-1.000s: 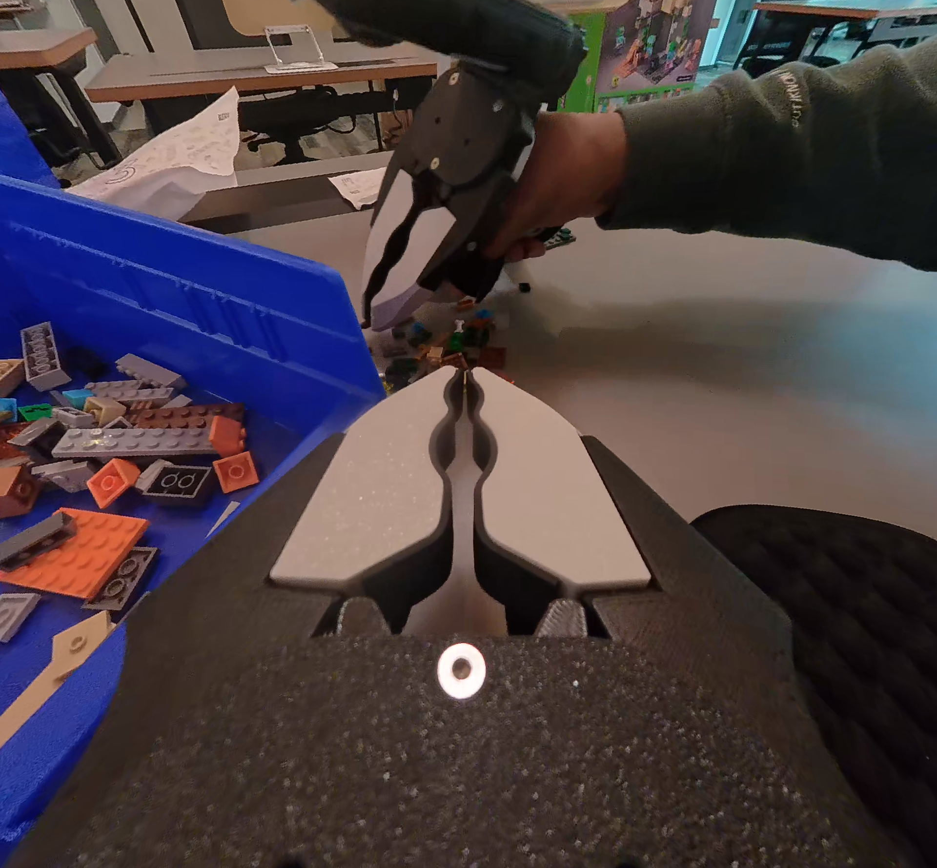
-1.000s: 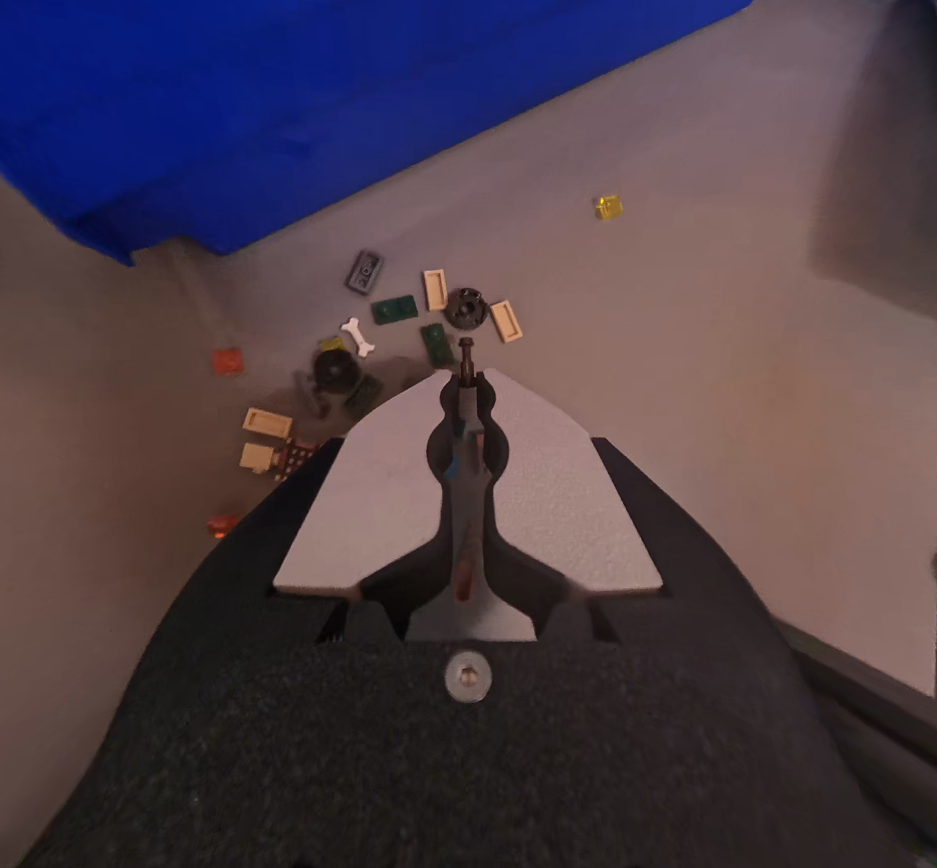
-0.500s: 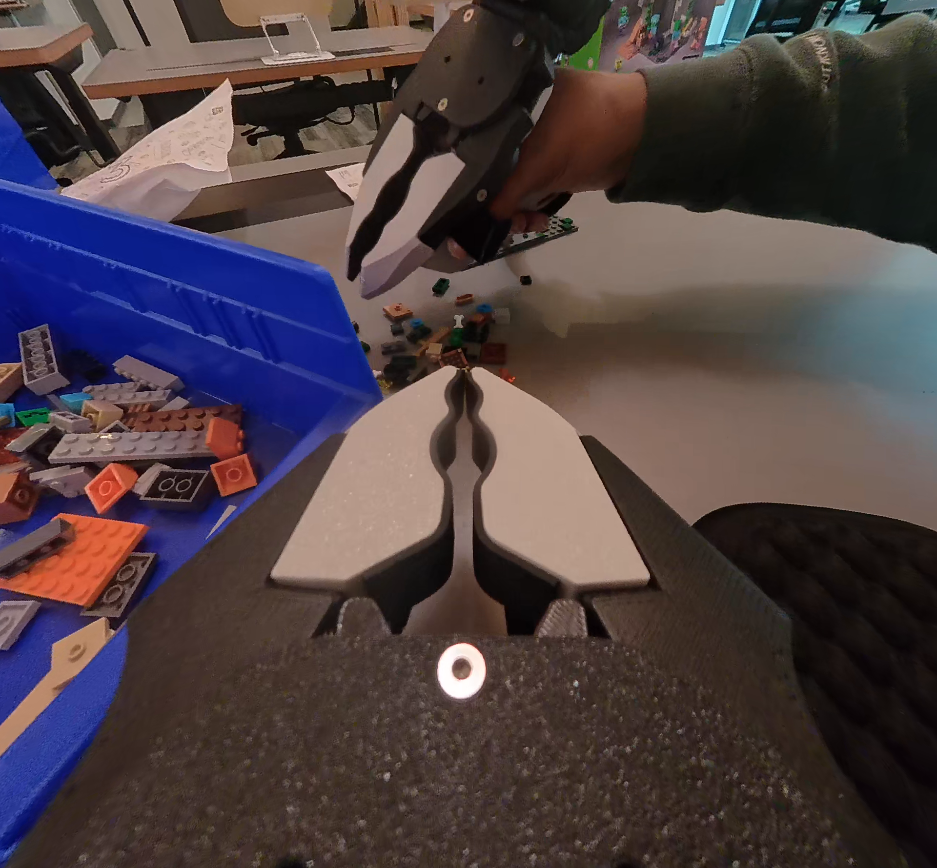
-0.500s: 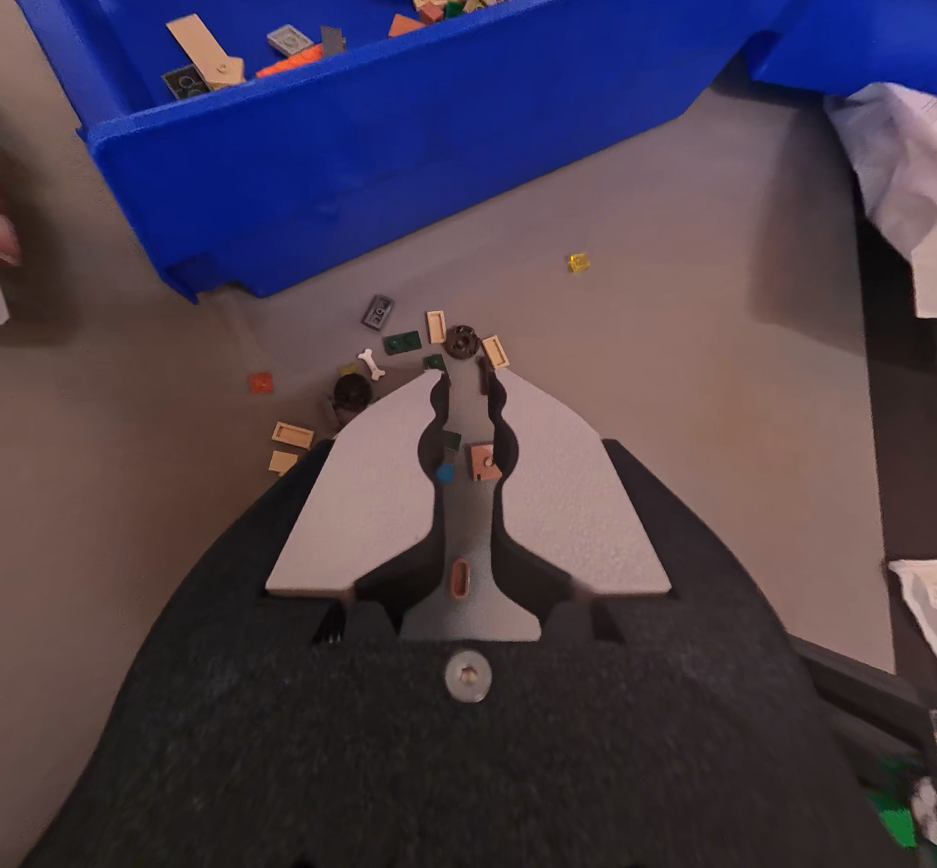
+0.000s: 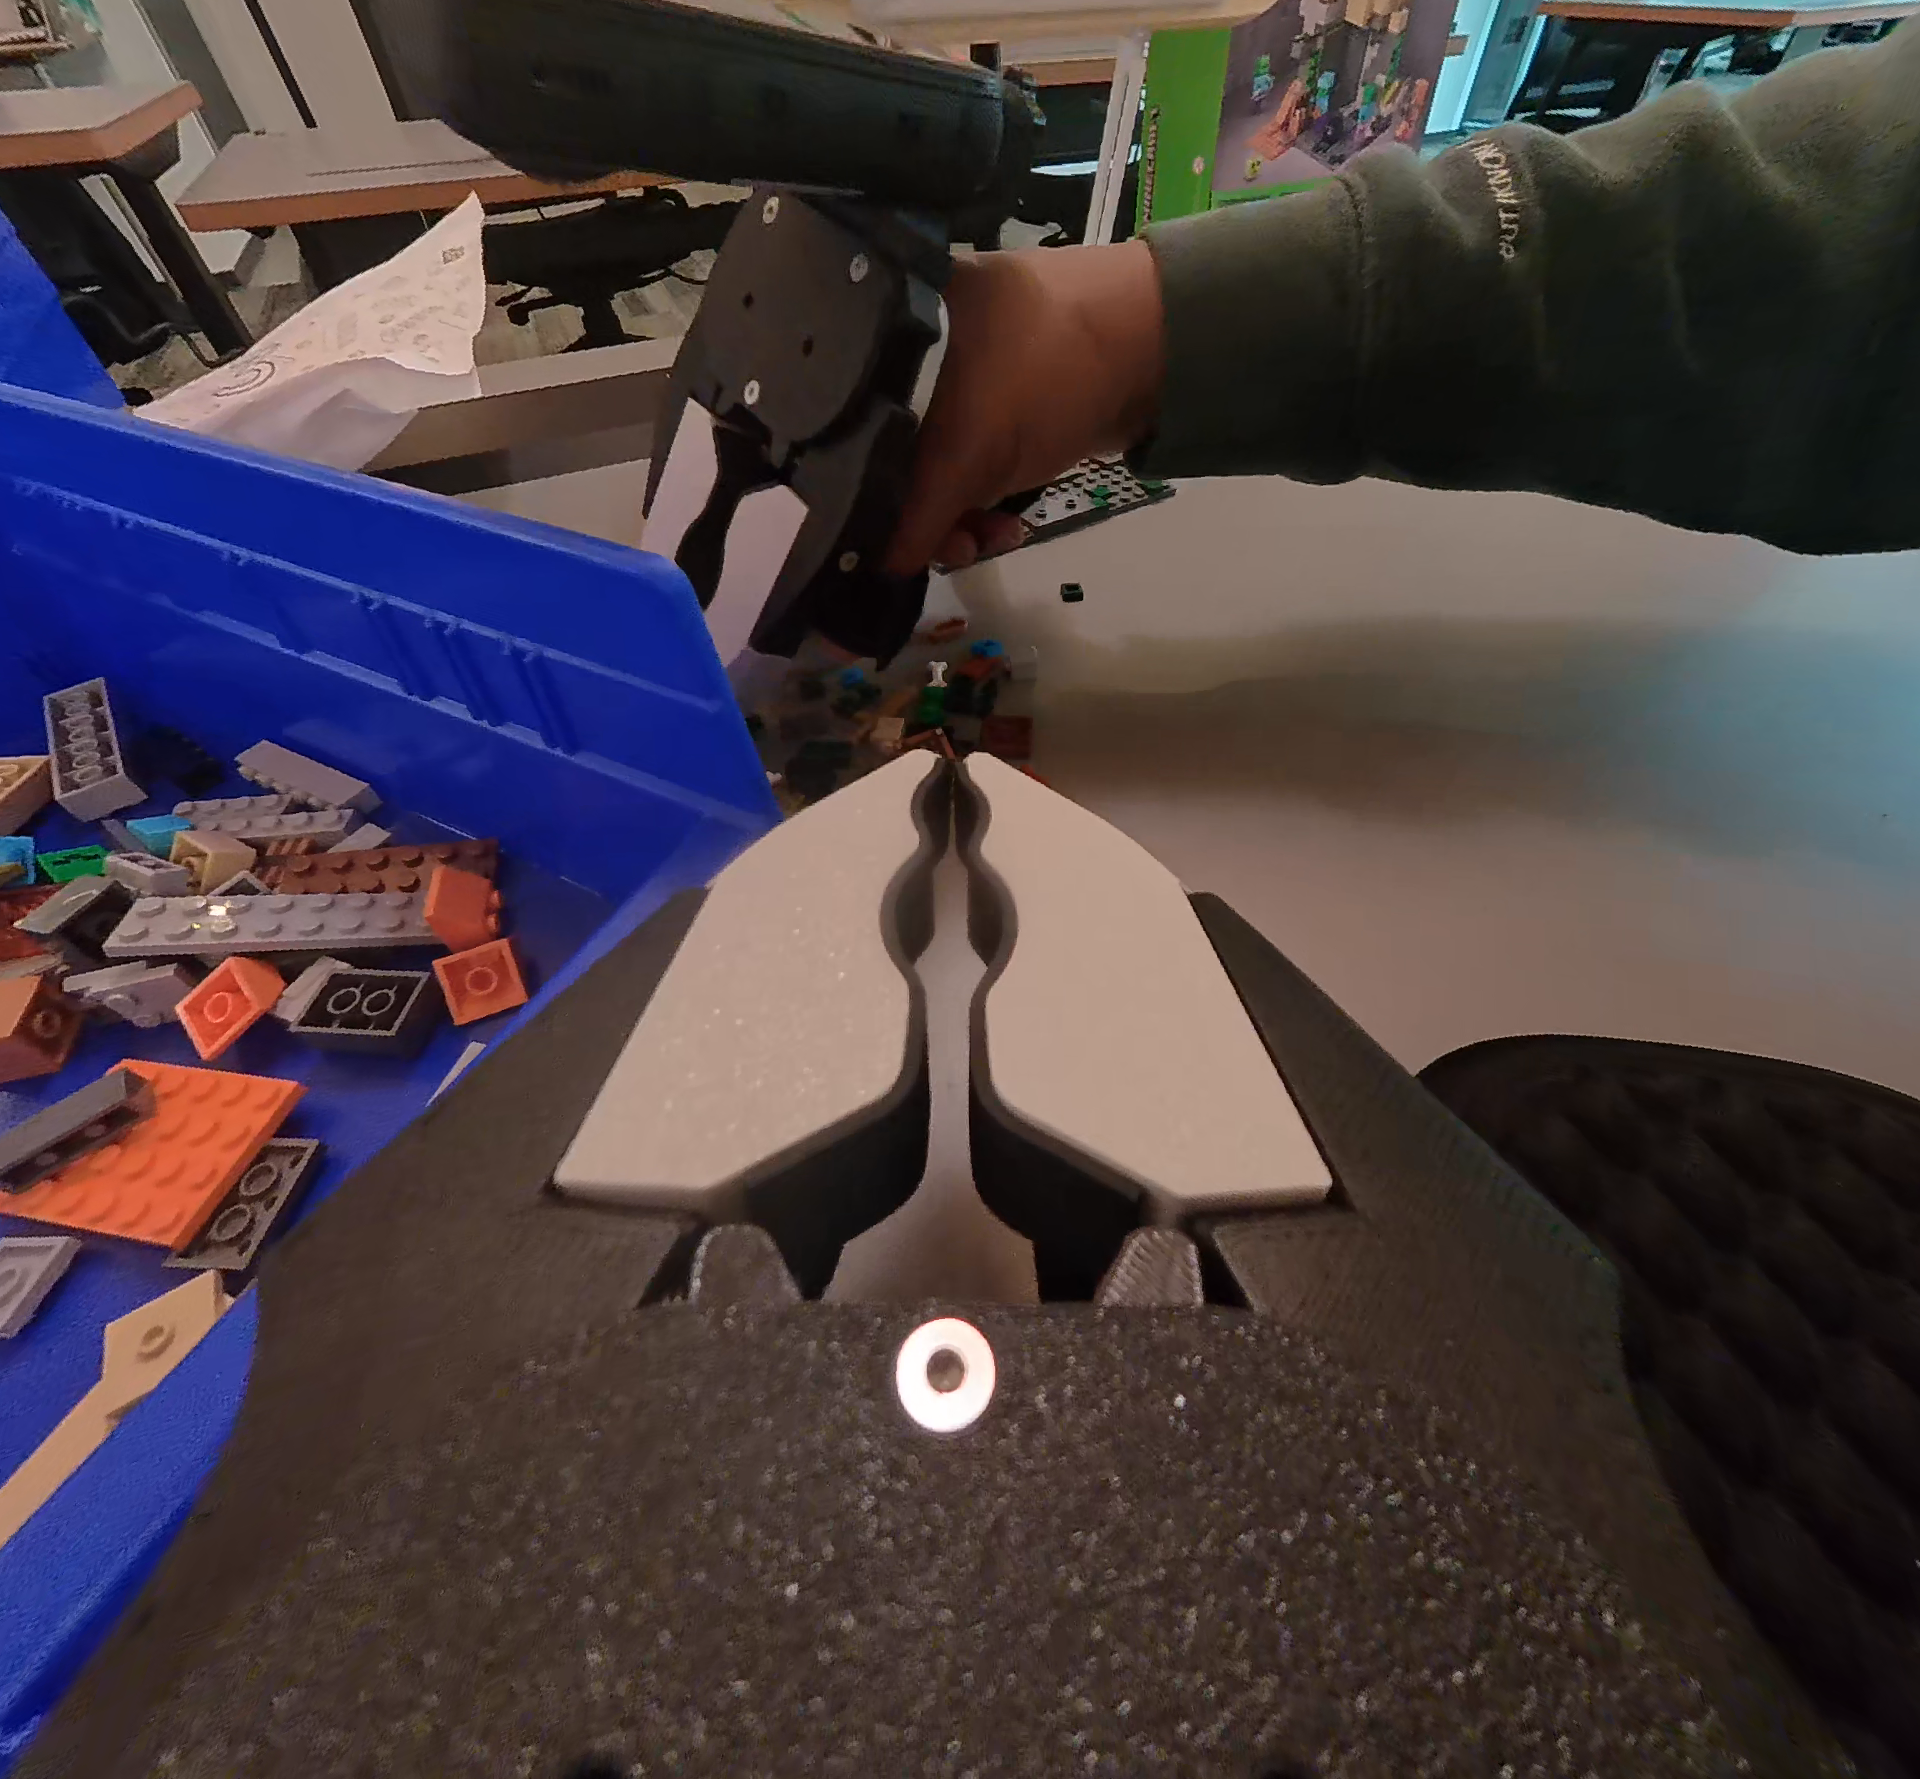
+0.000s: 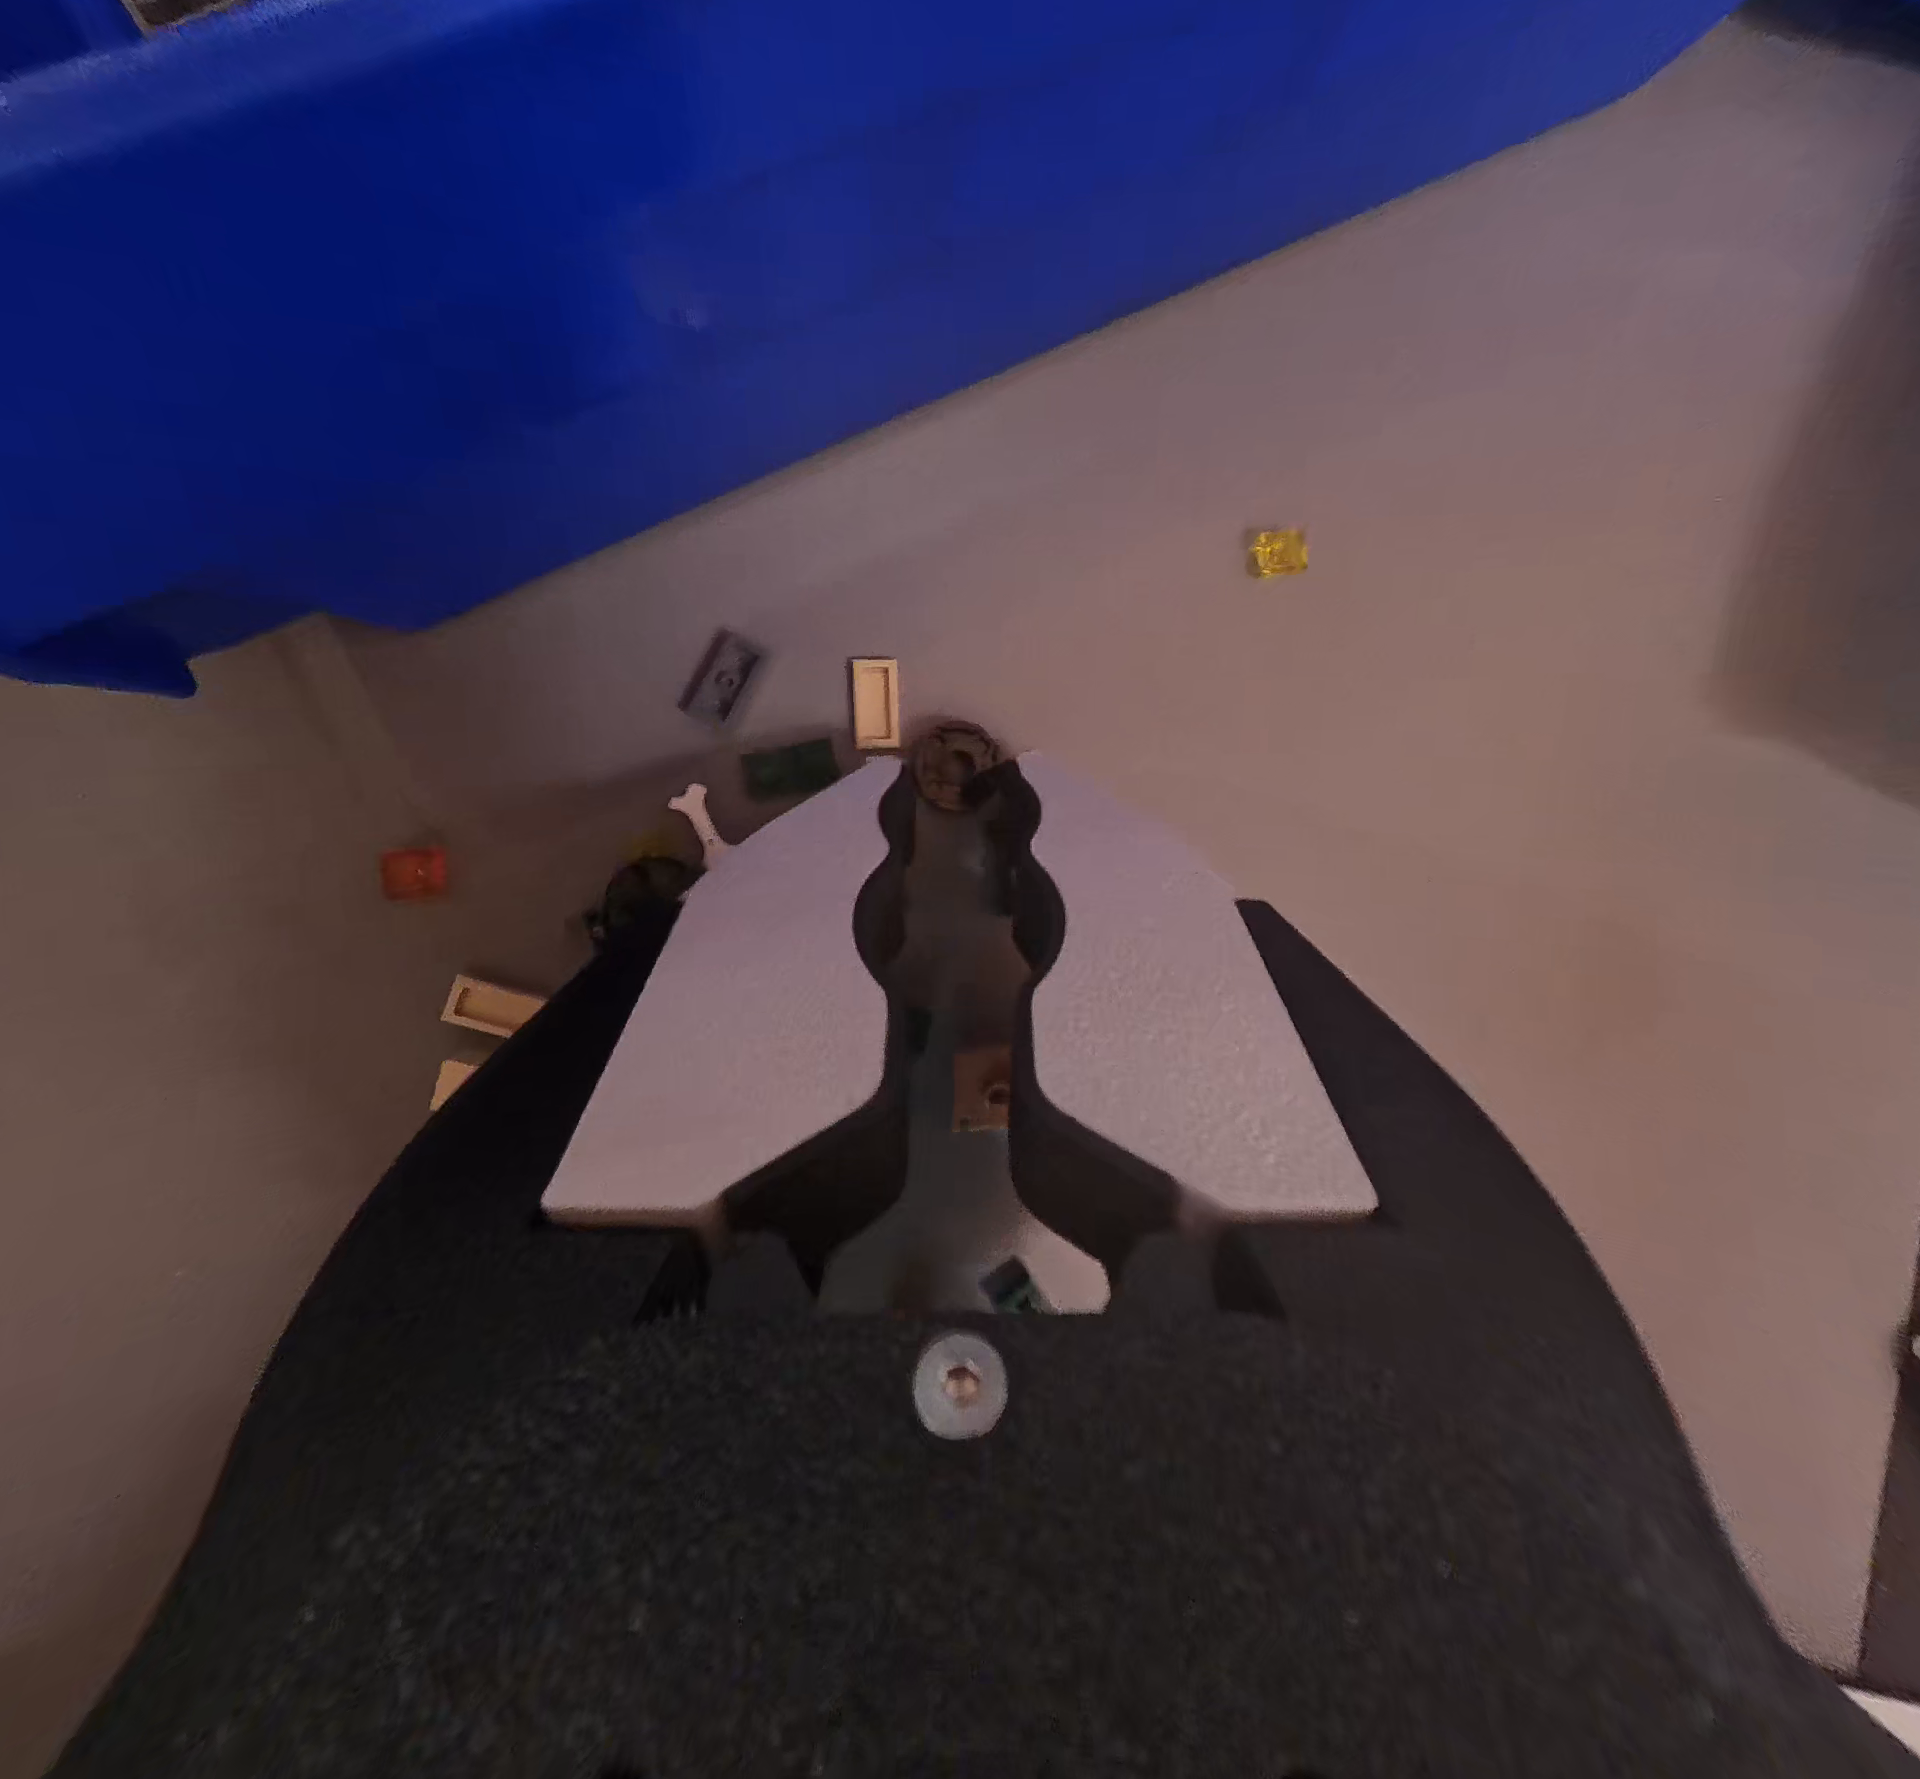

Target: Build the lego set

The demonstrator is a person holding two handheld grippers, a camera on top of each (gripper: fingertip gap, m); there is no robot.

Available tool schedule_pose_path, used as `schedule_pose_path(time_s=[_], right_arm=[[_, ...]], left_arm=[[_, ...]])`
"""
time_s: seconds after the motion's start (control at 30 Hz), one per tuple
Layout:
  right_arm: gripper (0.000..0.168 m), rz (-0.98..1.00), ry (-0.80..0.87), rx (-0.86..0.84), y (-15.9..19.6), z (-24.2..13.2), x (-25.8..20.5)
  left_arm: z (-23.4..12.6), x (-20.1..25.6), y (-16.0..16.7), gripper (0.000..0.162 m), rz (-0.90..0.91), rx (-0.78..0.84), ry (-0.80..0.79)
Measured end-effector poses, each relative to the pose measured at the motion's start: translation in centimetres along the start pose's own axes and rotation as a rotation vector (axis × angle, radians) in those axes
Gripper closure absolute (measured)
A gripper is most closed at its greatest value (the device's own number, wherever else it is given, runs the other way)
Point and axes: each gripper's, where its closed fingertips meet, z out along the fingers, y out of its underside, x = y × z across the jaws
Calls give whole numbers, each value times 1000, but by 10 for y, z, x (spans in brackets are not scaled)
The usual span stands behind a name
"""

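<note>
The loose Lego pieces (image 6: 790, 773) are lying scattered on the grey table (image 6: 1455, 794) just beside the near corner of the blue bin (image 6: 727, 275): a white bone (image 6: 694, 815), a green tile (image 6: 788, 765), a tan tile (image 6: 874, 702), a grey tile (image 6: 721, 677), an orange stud (image 6: 414, 873). A yellow stud (image 6: 1276, 552) is sitting apart from them, farther along the bin wall. A dark round piece (image 6: 948, 759) is showing right at the tips of the right gripper (image 6: 958, 761), whose jaws are standing slightly parted; whether they are pinching it, I cannot tell. The bin is holding many more bricks (image 5: 260, 919). The left gripper (image 5: 948, 765) is hovering beside the bin's corner with jaws clenched together on nothing visible. Beyond the bin, a hand (image 5: 1029, 399) is gripping the right gripper above the pile, and a studded plate (image 5: 1096, 493) is lying behind that hand.
</note>
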Motion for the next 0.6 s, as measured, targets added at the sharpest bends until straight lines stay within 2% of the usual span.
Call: schedule_pose_path(time_s=[0.17,0.33,0.43,0.6], right_arm=[[153,34,-30,0,-1,-2,-2],[154,102,-144,98,-9,-26,-21],[154,109,-278,174,-12,-52,-45],[154,94,-565,266,-2,-103,-95]], left_arm=[[-1,0,-1,162,1,6,-2],[0,-1,-2,162,6,1,-5],[1,-1,-7,160,49,-4,-14],[7,16,-26,144,219,16,63]])
